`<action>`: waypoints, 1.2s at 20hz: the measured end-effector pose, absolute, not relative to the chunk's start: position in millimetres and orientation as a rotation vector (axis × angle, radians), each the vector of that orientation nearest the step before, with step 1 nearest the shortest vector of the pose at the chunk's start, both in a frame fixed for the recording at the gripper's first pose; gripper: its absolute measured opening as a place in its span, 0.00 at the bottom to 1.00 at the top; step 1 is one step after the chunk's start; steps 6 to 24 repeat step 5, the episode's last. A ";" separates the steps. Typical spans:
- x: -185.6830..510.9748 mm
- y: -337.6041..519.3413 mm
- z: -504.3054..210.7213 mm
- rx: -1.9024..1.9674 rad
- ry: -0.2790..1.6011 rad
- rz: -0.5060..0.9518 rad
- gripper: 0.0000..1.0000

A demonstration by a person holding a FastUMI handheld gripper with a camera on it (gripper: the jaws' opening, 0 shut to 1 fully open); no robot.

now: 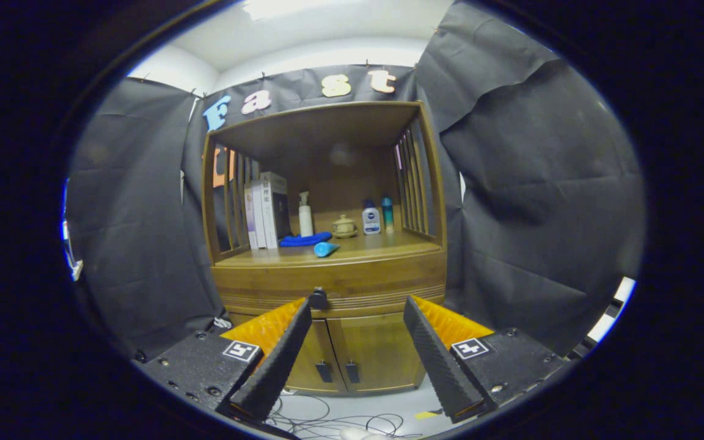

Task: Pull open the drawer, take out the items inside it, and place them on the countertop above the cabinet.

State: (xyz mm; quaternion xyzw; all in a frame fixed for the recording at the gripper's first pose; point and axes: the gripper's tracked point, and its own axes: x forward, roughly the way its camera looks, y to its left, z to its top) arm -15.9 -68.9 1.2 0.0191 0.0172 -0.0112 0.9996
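Fingers spread wide and gripping nothing, the gripper faces the cabinet, the shut drawer and its knob just beyond its left fingertip, apparently lined up for grasping.

Book spine with unreadable print, square coded markers on tongs
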 end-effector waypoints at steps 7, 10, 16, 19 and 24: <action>-16.1 -76.7 6.8 0.045 0.035 -0.034 0.99; -16.1 -76.7 6.8 0.045 0.035 -0.034 0.99; -16.1 -76.7 6.8 0.045 0.035 -0.034 0.99; -16.1 -76.7 6.8 0.045 0.035 -0.034 0.99; -16.1 -76.7 6.8 0.045 0.035 -0.034 0.99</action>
